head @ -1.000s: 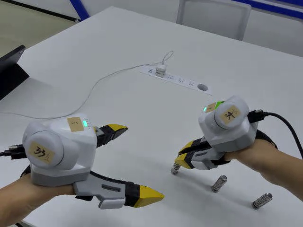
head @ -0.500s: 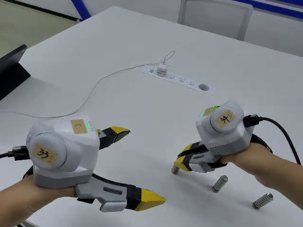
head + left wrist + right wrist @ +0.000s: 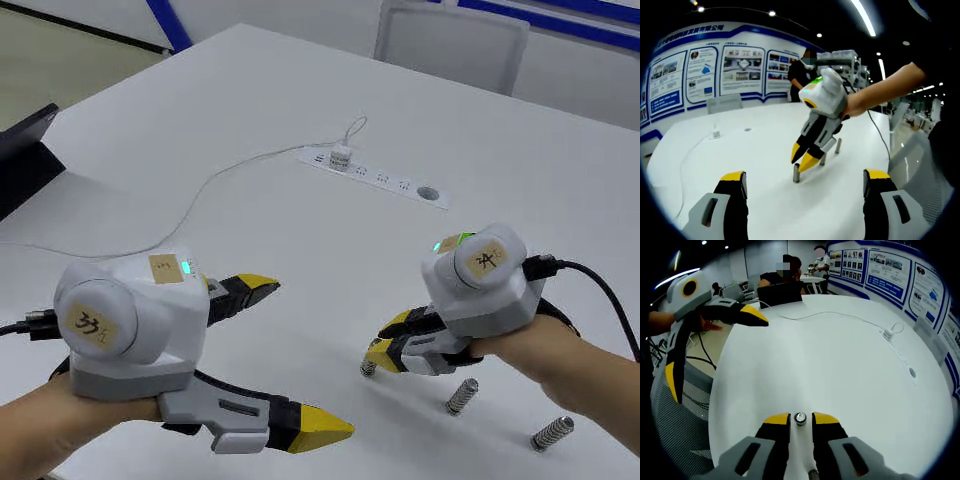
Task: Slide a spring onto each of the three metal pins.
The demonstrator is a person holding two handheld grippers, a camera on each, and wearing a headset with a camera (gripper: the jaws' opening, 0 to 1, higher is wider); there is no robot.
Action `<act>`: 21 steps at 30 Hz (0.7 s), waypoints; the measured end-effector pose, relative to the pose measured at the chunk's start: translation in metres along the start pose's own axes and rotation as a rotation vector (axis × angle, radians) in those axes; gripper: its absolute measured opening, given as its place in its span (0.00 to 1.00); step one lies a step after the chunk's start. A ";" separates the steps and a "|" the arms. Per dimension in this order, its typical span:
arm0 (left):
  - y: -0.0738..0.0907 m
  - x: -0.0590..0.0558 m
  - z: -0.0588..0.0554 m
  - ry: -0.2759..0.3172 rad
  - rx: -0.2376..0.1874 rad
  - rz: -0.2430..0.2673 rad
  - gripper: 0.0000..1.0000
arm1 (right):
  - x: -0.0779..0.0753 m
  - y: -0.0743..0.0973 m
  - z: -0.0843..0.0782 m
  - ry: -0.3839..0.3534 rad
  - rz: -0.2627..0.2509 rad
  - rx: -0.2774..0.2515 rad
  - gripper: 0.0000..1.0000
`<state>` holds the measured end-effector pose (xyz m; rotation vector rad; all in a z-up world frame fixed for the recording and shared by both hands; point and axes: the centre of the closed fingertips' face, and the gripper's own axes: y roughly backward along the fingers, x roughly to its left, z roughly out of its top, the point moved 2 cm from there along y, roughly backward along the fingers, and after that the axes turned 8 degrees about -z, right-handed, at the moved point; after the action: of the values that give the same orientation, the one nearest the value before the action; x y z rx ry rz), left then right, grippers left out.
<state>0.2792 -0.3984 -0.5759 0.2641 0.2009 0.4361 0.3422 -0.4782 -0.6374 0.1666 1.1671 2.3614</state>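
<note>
Steel-grey coiled pin (image 3: 369,367) stands on white table (image 3: 300,150) between our right gripper's (image 3: 385,342) narrow yellow tips, grip unclear; 2 more coiled pins (image 3: 461,396) (image 3: 552,432) stand nearby; our left gripper (image 3: 300,358) gapes wide, well apart.

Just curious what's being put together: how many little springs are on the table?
3. One spring at the tips of the right tongs, a second just right of it, a third farther right. Others may be hidden.
</note>
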 end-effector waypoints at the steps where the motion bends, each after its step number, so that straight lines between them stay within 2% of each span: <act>1: 0.000 0.000 0.000 -0.001 0.000 0.000 0.99 | 0.000 0.002 0.000 -0.001 -0.003 -0.007 0.18; 3: 0.000 -0.001 0.001 -0.003 -0.002 -0.003 0.99 | -0.002 0.007 0.002 -0.020 -0.011 -0.028 0.19; 6: -0.002 -0.004 0.004 0.016 -0.015 -0.019 0.99 | -0.006 0.018 0.007 -0.034 -0.046 -0.101 0.21; 9: -0.004 -0.006 0.006 0.005 -0.009 -0.025 0.99 | -0.009 0.032 0.006 -0.075 -0.073 -0.151 0.23; 17: -0.007 -0.007 0.010 -0.010 -0.002 -0.025 0.99 | -0.023 0.070 -0.013 -0.043 -0.210 -0.209 0.27; 21: -0.005 -0.007 0.013 -0.010 -0.008 -0.020 0.99 | -0.030 0.087 -0.032 -0.087 -0.255 -0.214 0.29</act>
<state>0.2778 -0.4089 -0.5645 0.2562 0.1923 0.4152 0.3254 -0.5597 -0.5870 0.0436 0.8344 2.2097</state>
